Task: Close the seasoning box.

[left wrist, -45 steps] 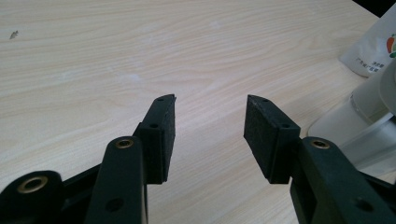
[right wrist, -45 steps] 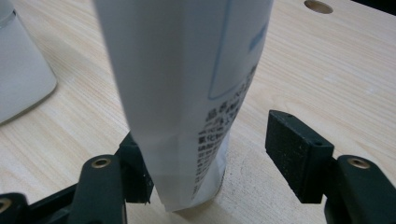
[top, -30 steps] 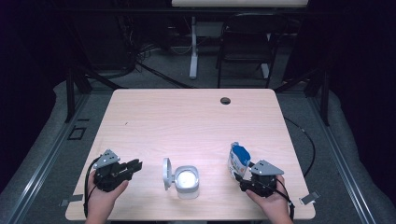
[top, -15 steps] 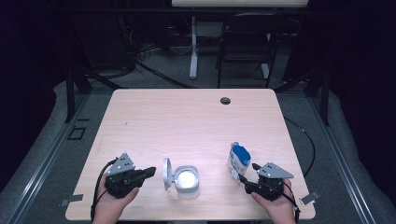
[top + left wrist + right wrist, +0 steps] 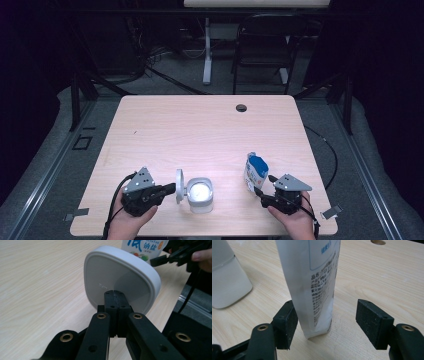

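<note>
A white square container (image 5: pixel 200 194) stands near the table's front edge, its hinged lid (image 5: pixel 179 186) flipped up on its left side. My left gripper (image 5: pixel 172 188) is shut with nothing between the jaws. In the left gripper view its tips (image 5: pixel 113 293) rest against the lid's outer face (image 5: pixel 117 272). A white and blue printed bag (image 5: pixel 255 171) stands upright to the right. My right gripper (image 5: pixel 264 184) is open, with the bag's lower part (image 5: pixel 314 277) between its pads; the left pad (image 5: pixel 287 322) is close beside the bag, and the right pad (image 5: pixel 372 320) is well apart.
The wooden table (image 5: pixel 200 130) has a round black cable hole (image 5: pixel 241 107) near its far edge. The container's body (image 5: pixel 227 277) stands to the left of the bag. Dark floor, cables and a chair lie beyond the table.
My left gripper has moved right along the front edge until its tips reach the raised lid, and its jaws have closed. The right gripper has stayed around the bag.
</note>
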A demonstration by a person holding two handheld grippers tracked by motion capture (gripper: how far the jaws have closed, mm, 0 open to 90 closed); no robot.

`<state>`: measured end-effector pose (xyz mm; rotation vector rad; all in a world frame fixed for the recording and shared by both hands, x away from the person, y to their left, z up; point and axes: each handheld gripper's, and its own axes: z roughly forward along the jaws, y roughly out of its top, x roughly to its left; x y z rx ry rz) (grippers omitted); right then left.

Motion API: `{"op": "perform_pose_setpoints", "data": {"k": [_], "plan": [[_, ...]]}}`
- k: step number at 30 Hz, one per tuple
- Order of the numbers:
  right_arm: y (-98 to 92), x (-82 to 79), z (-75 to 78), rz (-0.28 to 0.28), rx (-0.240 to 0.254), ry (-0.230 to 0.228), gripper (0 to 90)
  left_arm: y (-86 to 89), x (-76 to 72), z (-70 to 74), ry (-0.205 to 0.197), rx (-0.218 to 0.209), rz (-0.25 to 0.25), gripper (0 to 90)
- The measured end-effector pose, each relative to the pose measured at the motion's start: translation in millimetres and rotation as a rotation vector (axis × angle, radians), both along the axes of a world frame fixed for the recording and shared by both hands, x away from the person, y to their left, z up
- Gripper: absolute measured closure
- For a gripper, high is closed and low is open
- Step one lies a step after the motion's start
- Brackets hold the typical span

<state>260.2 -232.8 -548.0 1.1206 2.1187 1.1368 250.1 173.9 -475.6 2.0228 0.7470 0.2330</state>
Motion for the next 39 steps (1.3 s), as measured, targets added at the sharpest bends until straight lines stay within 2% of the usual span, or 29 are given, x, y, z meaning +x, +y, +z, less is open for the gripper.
{"op": "perform_pose_setpoints", "data": {"k": [2,5,11,18,22,31,36,39], "plan": [[-0.4,0.1,-0.5,-0.003,-0.005,0.006,34.1,-5.4,-0.4,-0.4,0.001,-0.004,-0.015,90.0],[-1.2,0.3,-0.6,-0.003,-0.003,0.003,34.1,-11.6,-1.0,-2.0,-0.007,0.018,-0.030,90.0],[-2.6,0.5,-1.5,-0.001,0.001,0.006,34.0,-17.7,-1.9,-3.6,-0.017,0.042,-0.029,90.0],[-2.3,0.7,-2.3,-0.005,0.011,0.004,33.9,-13.8,-0.7,-2.6,-0.020,0.041,-0.015,90.0],[-2.1,0.9,-2.6,0.000,0.000,0.007,33.9,-8.4,0.9,-1.9,-0.019,0.029,0.003,90.0],[-1.9,0.6,-2.5,0.003,-0.004,0.008,33.9,20.2,9.1,-0.9,-0.009,-0.011,0.078,90.0],[-2.0,0.8,-2.0,-0.001,0.001,0.006,33.8,46.4,16.3,-5.9,0.007,-0.034,0.149,90.0],[-2.6,0.6,-2.3,-0.003,-0.003,0.008,33.8,67.7,21.7,-12.4,0.021,-0.062,0.221,90.0]]}}
